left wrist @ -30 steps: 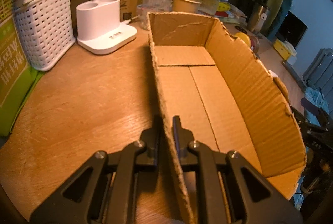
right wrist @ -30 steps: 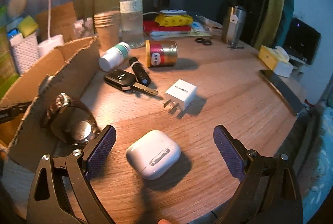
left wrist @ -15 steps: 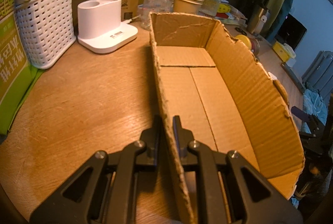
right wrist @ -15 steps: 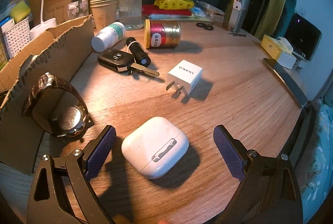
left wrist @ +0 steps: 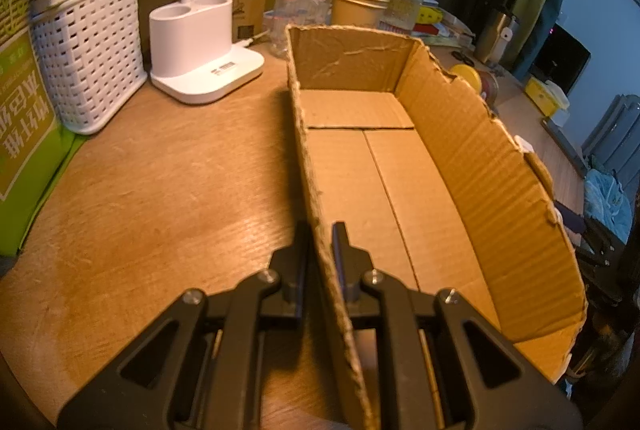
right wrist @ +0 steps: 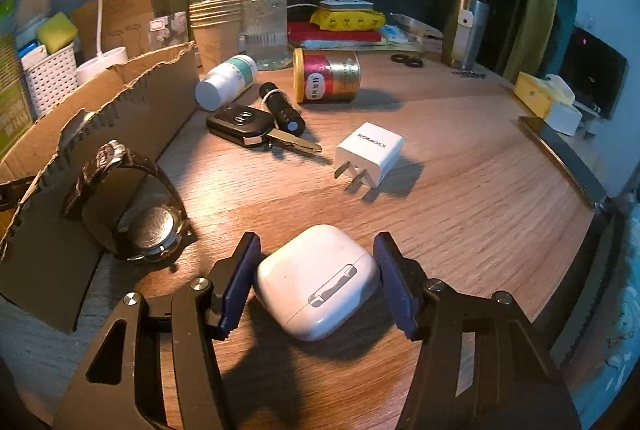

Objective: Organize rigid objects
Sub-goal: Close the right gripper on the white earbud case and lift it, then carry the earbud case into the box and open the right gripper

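Straddling the earbud case [right wrist: 318, 280] on the counter [right wrist: 460, 198], the right tool [right wrist: 316, 280] is narrowed, pads just beside its sides but grip not confirmed. Case looks light, hard, slick w/ rounded edges, so prob. best pinched across the flat sides. Left tool [left wrist: 320, 234] is clamped on the wall of the box [left wrist: 480, 166], which is empty inside.

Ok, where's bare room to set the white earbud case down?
The brown cardboard box floor is bare throughout. Bare wood lies right of the white wall charger. It is crowded by the black car key, black flashlight and white pill bottle.
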### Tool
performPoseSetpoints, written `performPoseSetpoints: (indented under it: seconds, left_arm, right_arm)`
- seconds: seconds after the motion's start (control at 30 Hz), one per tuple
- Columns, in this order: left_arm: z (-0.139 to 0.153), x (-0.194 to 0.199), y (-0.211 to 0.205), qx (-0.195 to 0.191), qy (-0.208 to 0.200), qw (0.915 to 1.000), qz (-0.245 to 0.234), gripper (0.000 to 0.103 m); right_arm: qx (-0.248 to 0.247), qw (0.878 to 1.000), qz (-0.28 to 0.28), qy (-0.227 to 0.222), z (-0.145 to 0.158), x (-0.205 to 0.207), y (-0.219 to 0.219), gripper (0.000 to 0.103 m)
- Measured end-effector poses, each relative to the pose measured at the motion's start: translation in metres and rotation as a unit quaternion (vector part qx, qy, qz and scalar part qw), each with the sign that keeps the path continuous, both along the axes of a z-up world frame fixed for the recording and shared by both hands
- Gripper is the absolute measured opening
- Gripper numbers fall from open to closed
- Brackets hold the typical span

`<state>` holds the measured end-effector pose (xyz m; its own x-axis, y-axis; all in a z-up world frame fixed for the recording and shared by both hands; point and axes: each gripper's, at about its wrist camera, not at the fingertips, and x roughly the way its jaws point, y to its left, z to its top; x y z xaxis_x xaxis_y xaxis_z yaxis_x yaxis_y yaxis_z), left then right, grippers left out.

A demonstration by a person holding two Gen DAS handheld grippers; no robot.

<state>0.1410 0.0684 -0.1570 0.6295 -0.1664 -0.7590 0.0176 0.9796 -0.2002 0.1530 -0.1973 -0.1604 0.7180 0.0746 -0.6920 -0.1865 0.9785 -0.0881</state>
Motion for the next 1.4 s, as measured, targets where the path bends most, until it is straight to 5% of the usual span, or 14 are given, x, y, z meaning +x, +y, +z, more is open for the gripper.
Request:
performPoseSetpoints:
  seconds: [0.53, 0.97, 1.4]
  left_arm:
    - [-0.001, 0.001, 0.0, -0.001, 0.003, 1.0, -0.001, 0.011]
    - [-0.001, 0.001, 0.001, -0.002, 0.004, 1.0, -0.002, 0.011]
    - [-0.001, 0.001, 0.0, -0.002, 0.004, 1.0, -0.002, 0.011]
  right_arm:
    - [0.01, 0.999, 0.004, -0.051, 0.043, -0.017, 0.002, 0.062]
    - [0.047, 0.991, 0.073, -0.099, 0.091, -0.035, 0.038, 0.062]
    - [0.055, 0.981, 0.156, -0.098, 0.095, -0.049, 0.094, 0.062]
